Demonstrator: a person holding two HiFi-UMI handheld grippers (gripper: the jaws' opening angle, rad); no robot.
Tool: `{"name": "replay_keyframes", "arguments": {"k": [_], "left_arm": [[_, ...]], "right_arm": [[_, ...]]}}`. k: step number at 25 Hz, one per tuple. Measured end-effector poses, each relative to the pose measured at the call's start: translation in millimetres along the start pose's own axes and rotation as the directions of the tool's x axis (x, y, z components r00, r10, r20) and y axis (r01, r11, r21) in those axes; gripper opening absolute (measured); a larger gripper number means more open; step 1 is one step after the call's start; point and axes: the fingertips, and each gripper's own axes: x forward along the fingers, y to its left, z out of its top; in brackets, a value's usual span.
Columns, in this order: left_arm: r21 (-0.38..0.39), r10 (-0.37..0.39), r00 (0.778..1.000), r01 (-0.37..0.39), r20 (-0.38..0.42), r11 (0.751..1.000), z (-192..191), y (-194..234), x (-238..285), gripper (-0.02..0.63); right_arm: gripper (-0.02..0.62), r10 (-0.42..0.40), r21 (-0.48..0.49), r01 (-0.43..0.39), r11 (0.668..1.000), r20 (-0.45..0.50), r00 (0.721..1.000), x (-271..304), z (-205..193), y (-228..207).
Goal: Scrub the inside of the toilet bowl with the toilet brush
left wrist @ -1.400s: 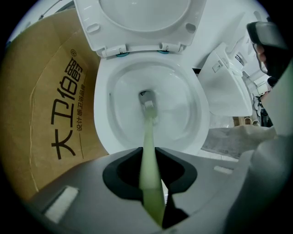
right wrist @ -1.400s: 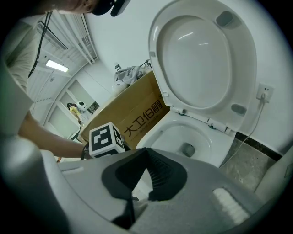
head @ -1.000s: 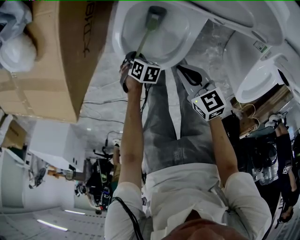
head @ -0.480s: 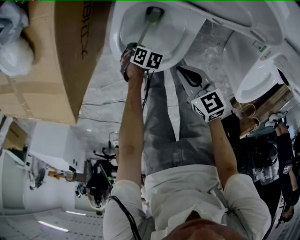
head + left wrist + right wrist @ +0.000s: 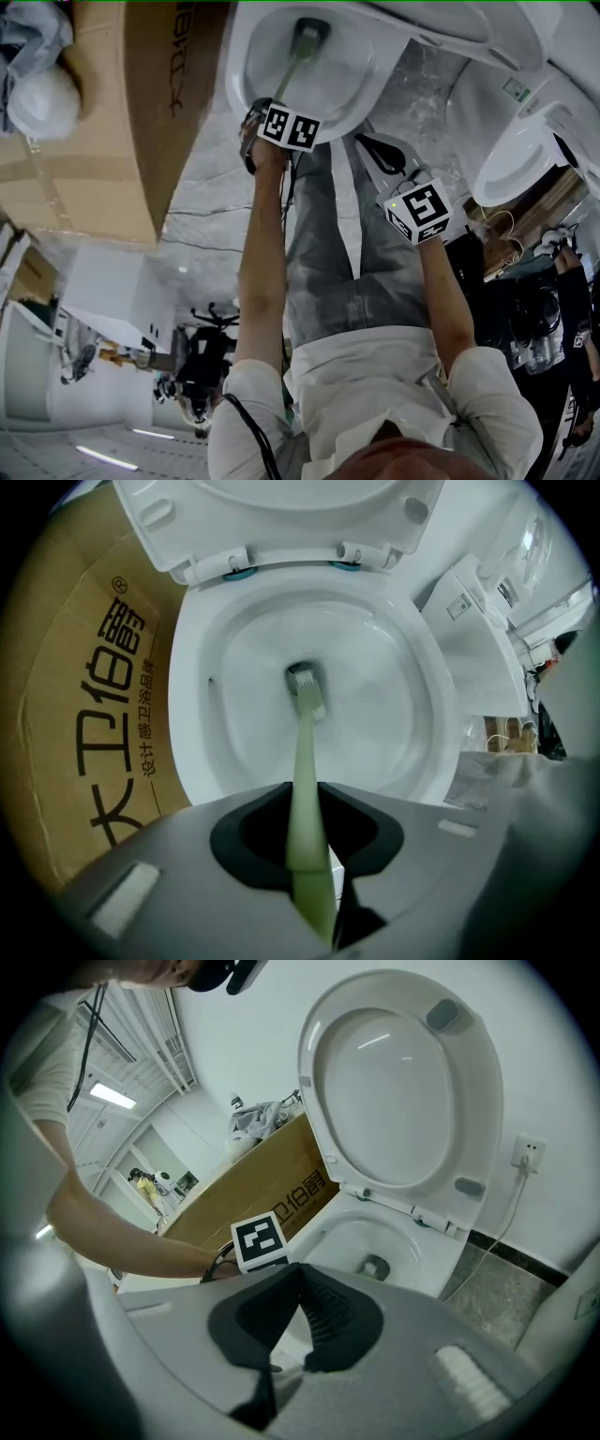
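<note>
1. The left gripper (image 5: 307, 841) has its jaws clamped on the pale green handle of the toilet brush (image 5: 303, 771). The handle runs straight out between the two black pads and down into the toilet bowl (image 5: 192, 742).
2. The brush head (image 5: 307, 691) sits low in the middle of the bowl, right at the dip at the bottom, with the whitish bristles facing the bowl's right side. I can't say for sure if the bristles are actually pressing on the porcelain.
3. In the head view the left gripper hangs just over the bowl's front rim, with its marker cube (image 5: 289, 127) on top and the person's arm stretched out behind it.
4. The right gripper (image 5: 300, 1274) isn't holding anything. Its pads meet at the tips and there's only a sliver of white showing through lower down.
5. That one is held back from the toilet, off to the right of the left gripper and apart from the rim, over the person's grey trouser leg (image 5: 323, 253). Its own view looks across at the left gripper's cube and the bowl beyond.
6. The lid (image 5: 403, 1082) is flipped up against the wall.
7. A big cardboard box (image 5: 84, 714) with printed characters stands just beside the bowl on the left.
8. A second white toilet (image 5: 525, 159) sits off to the right, and there's a wall socket (image 5: 530, 1152) with a cable hanging from it near the lid.
</note>
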Motion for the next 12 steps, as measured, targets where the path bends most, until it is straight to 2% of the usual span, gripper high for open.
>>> {"name": "replay_keyframes", "arguments": {"k": [6,12], "left_arm": [[-0.066,-0.029,0.995,0.035,0.091,0.997,-16,-5,-34,0.100],[-0.135,-0.030,0.986,0.053,0.162,0.989,-30,-1,-71,0.100]], "right_arm": [[0.003,-0.019,-0.031,0.019,0.999,0.021,1.000,-12,9,9],[0.003,-0.046,-0.081,0.051,0.995,0.063,0.997,-27,35,17]]}}
